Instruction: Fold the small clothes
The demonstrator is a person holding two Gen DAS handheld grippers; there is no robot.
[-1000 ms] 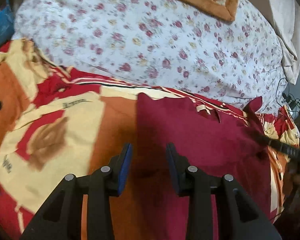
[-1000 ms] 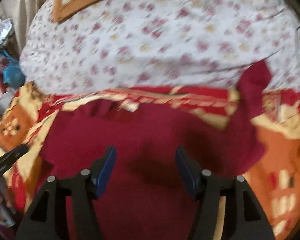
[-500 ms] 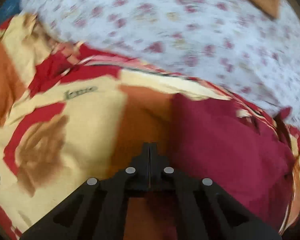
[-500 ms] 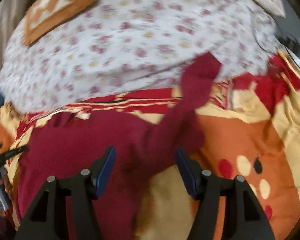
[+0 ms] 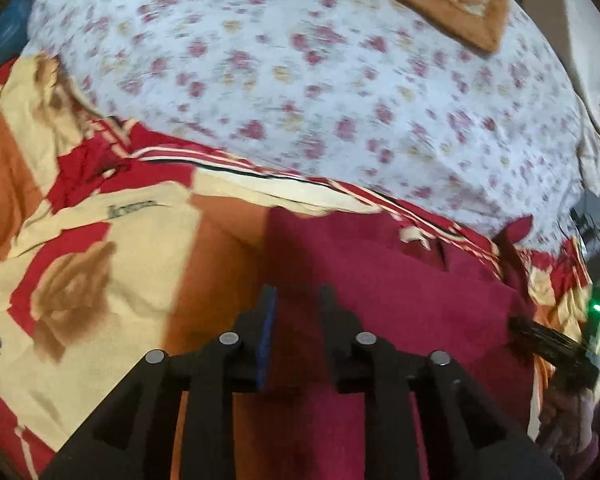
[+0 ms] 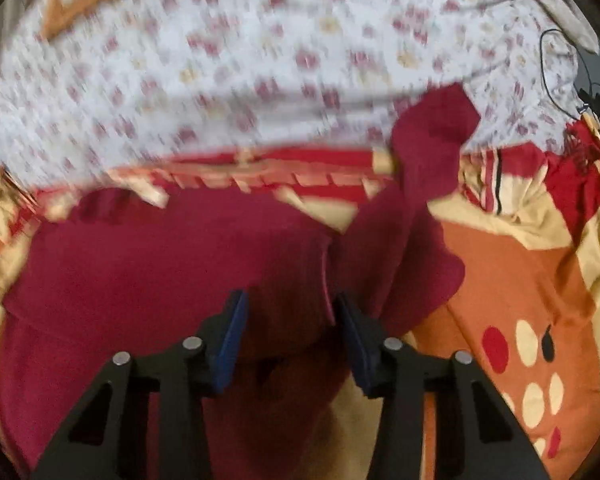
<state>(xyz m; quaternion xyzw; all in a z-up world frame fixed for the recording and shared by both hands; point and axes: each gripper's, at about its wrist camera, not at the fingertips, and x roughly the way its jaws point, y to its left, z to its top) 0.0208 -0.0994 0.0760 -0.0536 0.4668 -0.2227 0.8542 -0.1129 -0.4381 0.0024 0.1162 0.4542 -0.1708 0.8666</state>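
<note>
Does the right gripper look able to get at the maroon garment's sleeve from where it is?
Probably yes. The right gripper is open over the maroon garment, and the sleeve stretches up and right of it, with nothing lying across it.

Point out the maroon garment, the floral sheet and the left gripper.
maroon garment (image 5: 400,292), left wrist view, flat middle.
floral sheet (image 5: 300,92), left wrist view, centre.
left gripper (image 5: 296,300), left wrist view, between fingertips.
</note>
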